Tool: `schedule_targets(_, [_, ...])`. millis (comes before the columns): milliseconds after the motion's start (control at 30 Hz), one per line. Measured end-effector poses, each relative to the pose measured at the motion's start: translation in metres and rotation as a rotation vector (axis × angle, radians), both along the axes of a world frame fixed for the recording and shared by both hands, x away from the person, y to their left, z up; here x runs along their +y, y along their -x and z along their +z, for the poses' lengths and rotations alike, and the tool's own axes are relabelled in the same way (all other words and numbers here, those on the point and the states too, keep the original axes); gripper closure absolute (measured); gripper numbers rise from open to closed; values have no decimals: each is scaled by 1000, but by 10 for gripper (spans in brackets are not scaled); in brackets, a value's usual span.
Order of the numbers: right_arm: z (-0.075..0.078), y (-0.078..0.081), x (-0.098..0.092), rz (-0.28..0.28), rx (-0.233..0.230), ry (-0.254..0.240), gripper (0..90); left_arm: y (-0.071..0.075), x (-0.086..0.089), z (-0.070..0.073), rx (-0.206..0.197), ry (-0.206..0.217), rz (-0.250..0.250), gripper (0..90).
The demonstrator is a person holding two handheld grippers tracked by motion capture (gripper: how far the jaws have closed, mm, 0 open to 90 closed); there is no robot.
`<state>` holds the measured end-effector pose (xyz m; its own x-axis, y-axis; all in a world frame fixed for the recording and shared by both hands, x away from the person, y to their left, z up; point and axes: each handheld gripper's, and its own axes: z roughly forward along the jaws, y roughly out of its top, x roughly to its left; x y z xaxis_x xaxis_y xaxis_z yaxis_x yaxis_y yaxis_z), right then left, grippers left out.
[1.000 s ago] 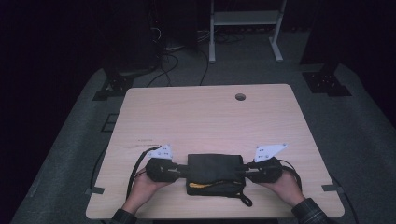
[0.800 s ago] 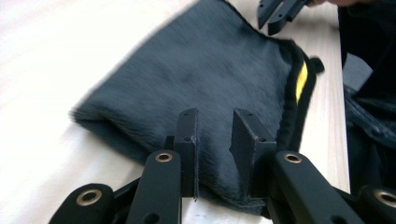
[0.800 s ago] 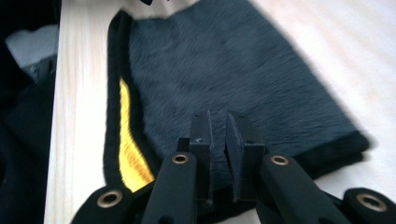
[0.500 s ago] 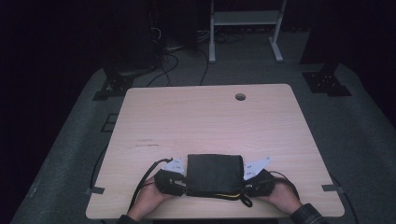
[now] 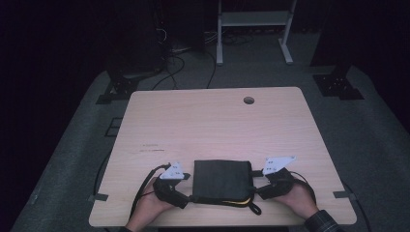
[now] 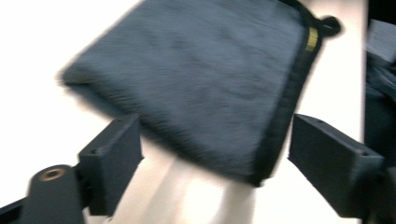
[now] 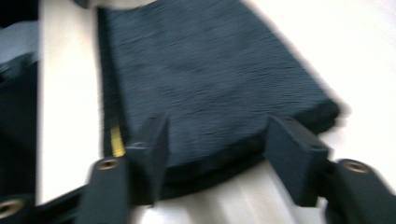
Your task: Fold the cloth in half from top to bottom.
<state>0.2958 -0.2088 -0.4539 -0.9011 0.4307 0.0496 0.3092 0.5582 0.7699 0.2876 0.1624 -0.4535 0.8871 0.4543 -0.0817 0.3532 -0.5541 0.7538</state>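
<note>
From the high view, a folded dark towel [image 5: 222, 180] lies flat near the front edge of the table [image 5: 212, 121], its longer side running left to right between the left hand-held gripper [image 5: 186, 195] and the right hand-held gripper [image 5: 258, 189], each just beside one short end; bare tabletop stretches beyond. In the left gripper view, the jaws have just been opening and stand apart, the towel's [image 6: 201, 79] bound corner between them, unpinched. In the right gripper view, the jaws have likewise just been opening, straddling the towel's [image 7: 210, 74] thick folded edge without pressing it.
</note>
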Motion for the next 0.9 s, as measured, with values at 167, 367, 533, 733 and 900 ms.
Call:
schedule_targets(167, [3,-6,-16,-153,-26,-9,184,-2,18,3,-38,-1,74,59])
schedule_targets(367, [0,-10,-38,-262,-19,-20,122,0,42,2,-73,-39,160,0])
schedule_targets(533, [-4,-8,-56,-315,-10,-10,101,2,61,-3,-70,-67,215,0])
schedule_targets(733, [-15,-6,-71,-384,33,35,98,3,81,-16,-32,-137,263,0])
schedule_targets(900, [-25,-6,-80,-436,49,98,96,1,90,-24,-30,-176,284,0])
